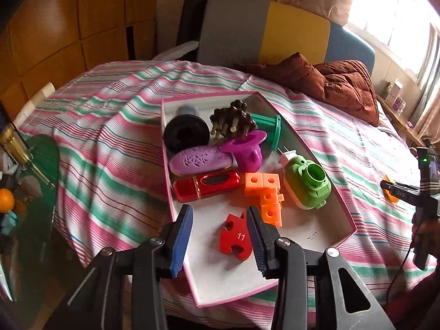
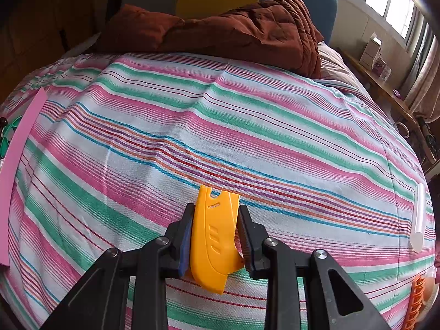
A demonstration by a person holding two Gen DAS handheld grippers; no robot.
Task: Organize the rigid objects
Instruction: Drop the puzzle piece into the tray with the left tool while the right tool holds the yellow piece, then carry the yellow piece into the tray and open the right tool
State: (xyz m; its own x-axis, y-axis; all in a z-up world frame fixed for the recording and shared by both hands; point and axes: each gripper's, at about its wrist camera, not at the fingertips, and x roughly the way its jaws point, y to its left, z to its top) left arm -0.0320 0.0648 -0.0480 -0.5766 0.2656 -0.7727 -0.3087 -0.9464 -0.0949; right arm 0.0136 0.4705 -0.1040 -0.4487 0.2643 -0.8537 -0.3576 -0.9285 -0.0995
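A pink-rimmed white box (image 1: 324,236) lies on the striped bedspread and holds several toys: a red puzzle piece marked 11 (image 1: 233,238), orange cubes (image 1: 265,195), a green camera-like toy (image 1: 306,183), a red case (image 1: 206,185), purple pieces and a black ring (image 1: 185,134). My left gripper (image 1: 220,229) is open above the box's near end, its fingers either side of the red puzzle piece. My right gripper (image 2: 216,228) is shut on a yellow plastic scraper (image 2: 213,236), held above the bedspread. The right gripper also shows at the right edge of the left wrist view (image 1: 396,189).
A brown quilt (image 2: 233,27) lies at the bed's far side. The box's pink edge (image 2: 16,165) shows at the left of the right wrist view. A white stick (image 2: 419,217) and an orange toothed piece (image 2: 415,302) lie on the bed at right. A cluttered glass table (image 1: 24,181) stands left.
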